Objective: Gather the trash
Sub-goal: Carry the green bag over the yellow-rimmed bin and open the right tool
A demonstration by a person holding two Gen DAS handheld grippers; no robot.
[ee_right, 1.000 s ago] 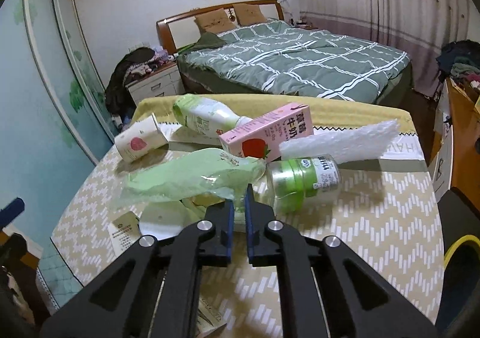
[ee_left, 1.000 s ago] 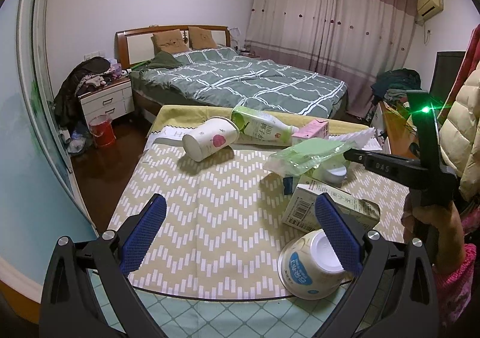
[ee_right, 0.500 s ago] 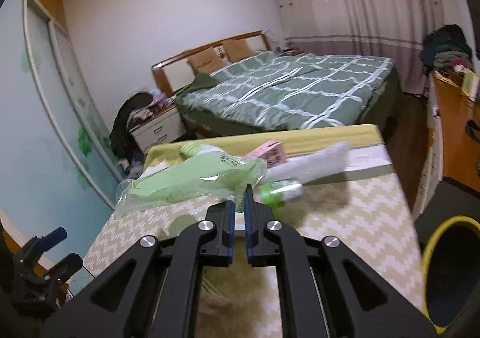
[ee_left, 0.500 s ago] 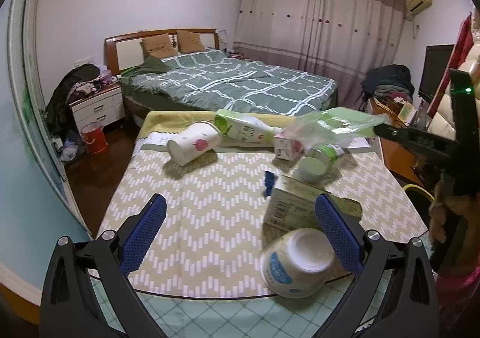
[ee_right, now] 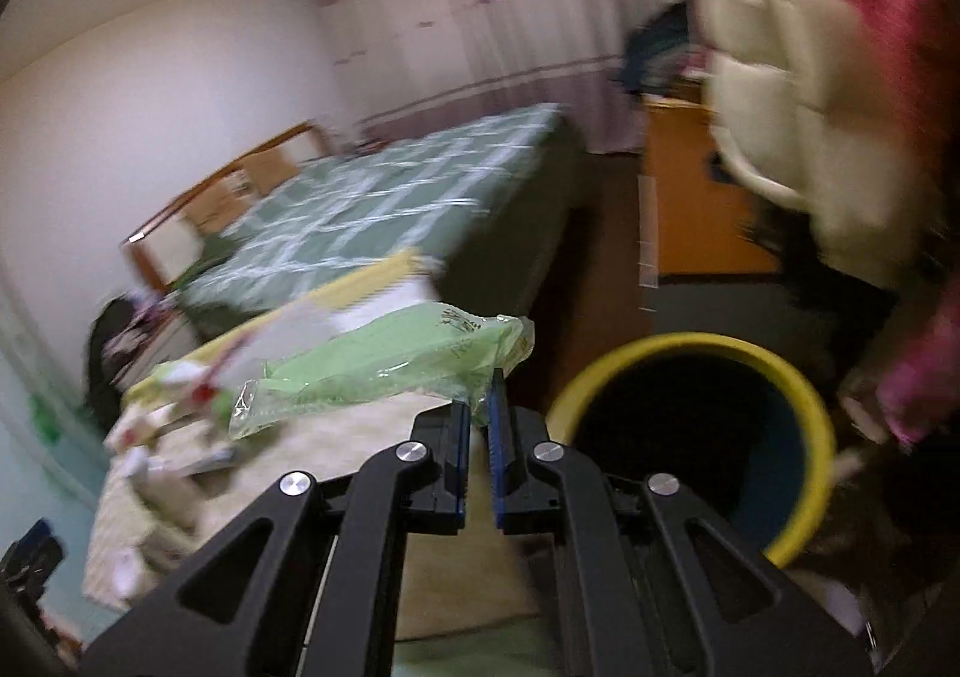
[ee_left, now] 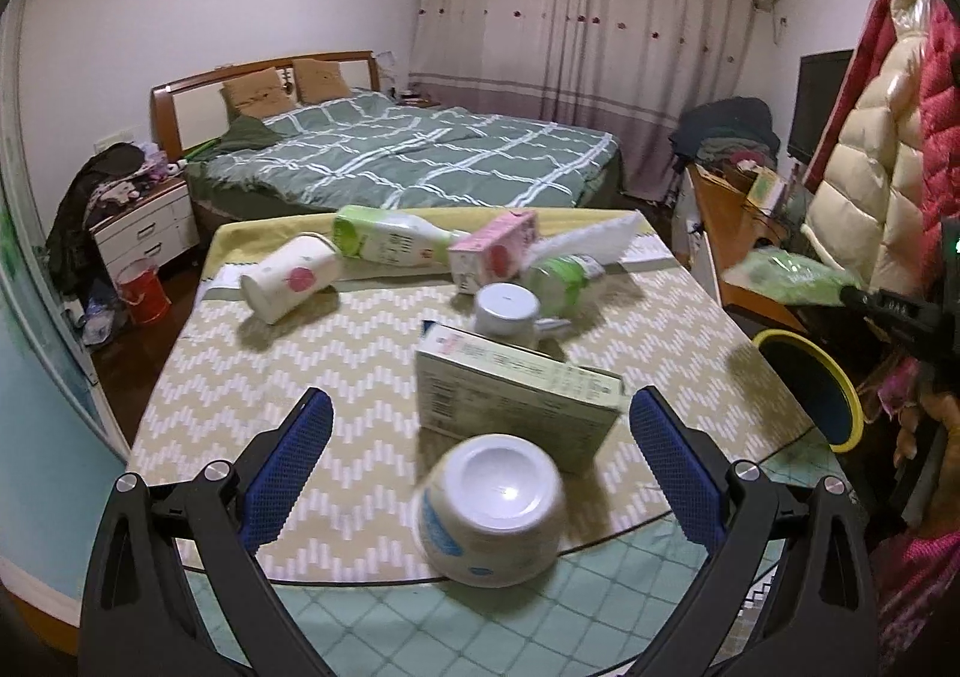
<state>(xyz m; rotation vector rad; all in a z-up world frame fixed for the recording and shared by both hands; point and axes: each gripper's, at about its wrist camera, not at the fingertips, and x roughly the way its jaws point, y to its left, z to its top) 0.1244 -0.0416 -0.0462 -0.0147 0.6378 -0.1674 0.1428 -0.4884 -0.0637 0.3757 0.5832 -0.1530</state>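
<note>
Item in hand: a green plastic wrapper (ee_right: 390, 359) is pinched by one end between the nearly closed jaws of the right gripper (ee_right: 477, 425); the rest of it hangs free to the left.
Wrapper's place: it is held in the air off the right edge of the counter (ee_left: 372, 353), just left of and above the bin (ee_right: 696, 437); it is not yet over the opening.
Bin: a round, yellow-rimmed bin with a dark inside is seen on the floor to the right of the counter; nothing can be made out inside it.
Right gripper: closed on the wrapper, with only a thin gap between the pads; the view is blurred.
Left gripper: the left gripper (ee_left: 480, 425) is held wide open near the near edge of the counter, with nothing gripped; an overturned white cup (ee_left: 492, 509) lies between its fingers without being touched.
Done so far: judged from the views, one piece is lifted off the counter and close to being dropped.
Left to do: a flat green box (ee_left: 516, 395), a small white cup (ee_left: 507, 311), a green jar (ee_left: 561, 281), a pink carton (ee_left: 495, 251), a green-and-white bottle (ee_left: 390, 239), a strawberry paper cup (ee_left: 291, 284) and a white foam sheet (ee_left: 594, 242) are all on the counter.
Estimate: most of the collecting appears to remain.
</note>
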